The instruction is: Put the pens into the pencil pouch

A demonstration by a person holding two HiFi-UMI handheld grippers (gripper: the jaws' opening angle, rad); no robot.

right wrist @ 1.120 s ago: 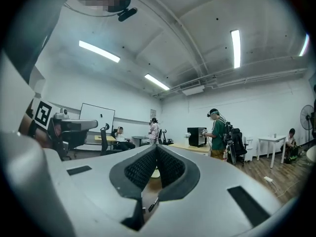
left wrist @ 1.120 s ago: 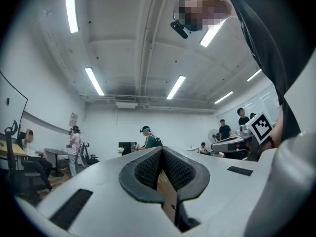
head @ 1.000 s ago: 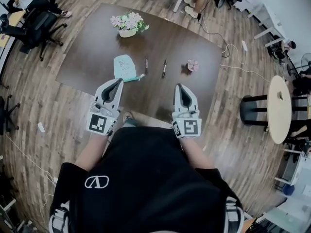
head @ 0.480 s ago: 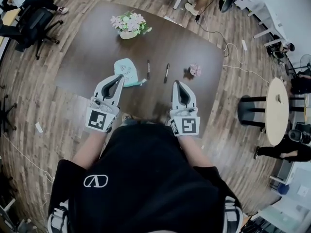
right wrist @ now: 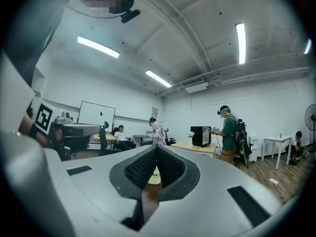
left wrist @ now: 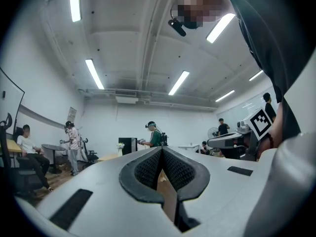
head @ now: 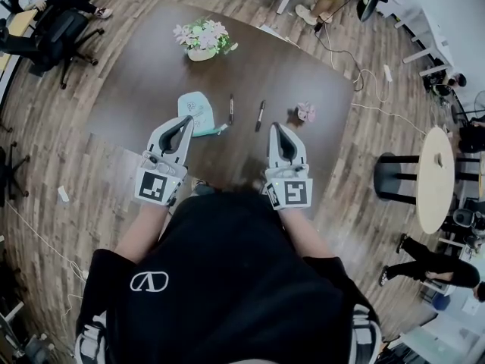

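Observation:
On the dark brown table (head: 144, 67) lies a mint-green pencil pouch (head: 196, 113), and to its right two dark pens, one (head: 231, 108) close to the pouch and one (head: 261, 114) further right. My left gripper (head: 188, 120) hovers at the table's near edge, just in front of the pouch, shut and empty. My right gripper (head: 273, 127) is level with it, a little short of the right pen, shut and empty too. In the gripper views the left gripper's pads (left wrist: 148, 169) and the right gripper's pads (right wrist: 141, 168) meet at their tips with nothing between.
A white pot of flowers (head: 201, 39) stands at the table's far side and a small pink object (head: 305, 111) lies right of the pens. Office chairs (head: 57, 32) stand at the left, a round side table (head: 436, 169) at the right. Other people stand about the room.
Both grippers have moved forward a little toward the table's near edge, side by side. Jaws stayed shut. Pouch and pens have not moved on the table.

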